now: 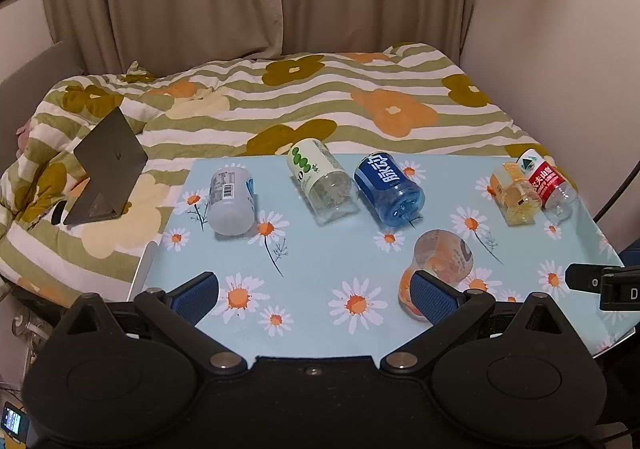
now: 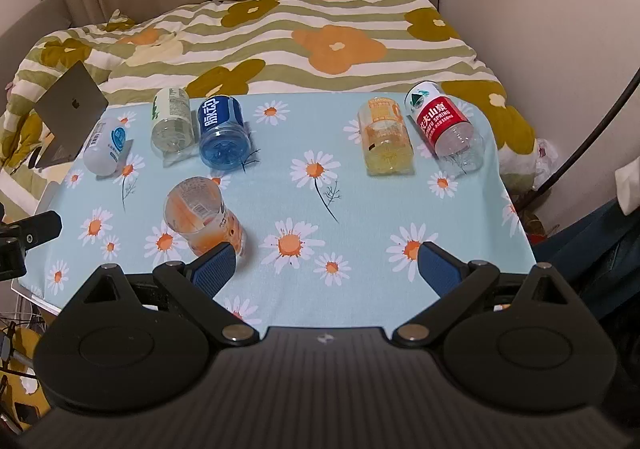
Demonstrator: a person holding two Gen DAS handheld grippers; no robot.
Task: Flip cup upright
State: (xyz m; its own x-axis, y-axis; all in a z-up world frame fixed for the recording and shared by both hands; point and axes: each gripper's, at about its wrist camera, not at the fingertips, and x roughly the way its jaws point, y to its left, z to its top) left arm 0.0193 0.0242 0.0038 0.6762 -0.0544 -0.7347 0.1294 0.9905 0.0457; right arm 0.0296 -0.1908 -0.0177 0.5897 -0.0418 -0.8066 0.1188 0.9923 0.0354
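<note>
Several cut-bottle cups lie on their sides on the daisy-print table (image 1: 320, 257). An orange-printed clear cup (image 1: 438, 263) lies nearest, its open mouth facing the far side; it also shows in the right wrist view (image 2: 202, 219). My left gripper (image 1: 316, 291) is open and empty, its right finger (image 1: 434, 295) overlapping that cup's near end. My right gripper (image 2: 326, 267) is open and empty, its left finger (image 2: 212, 267) just right of the cup. Behind lie a white cup (image 1: 231, 201), a green cup (image 1: 322, 181), a blue cup (image 1: 387, 189), a yellow cup (image 2: 386, 137) and a red cup (image 2: 444, 121).
A bed with a flowered quilt (image 1: 320, 105) lies behind the table. An open laptop (image 1: 106, 169) stands on the quilt at the left. A wall (image 1: 560, 49) is at the right. Part of the other gripper (image 1: 604, 285) shows at the table's right edge.
</note>
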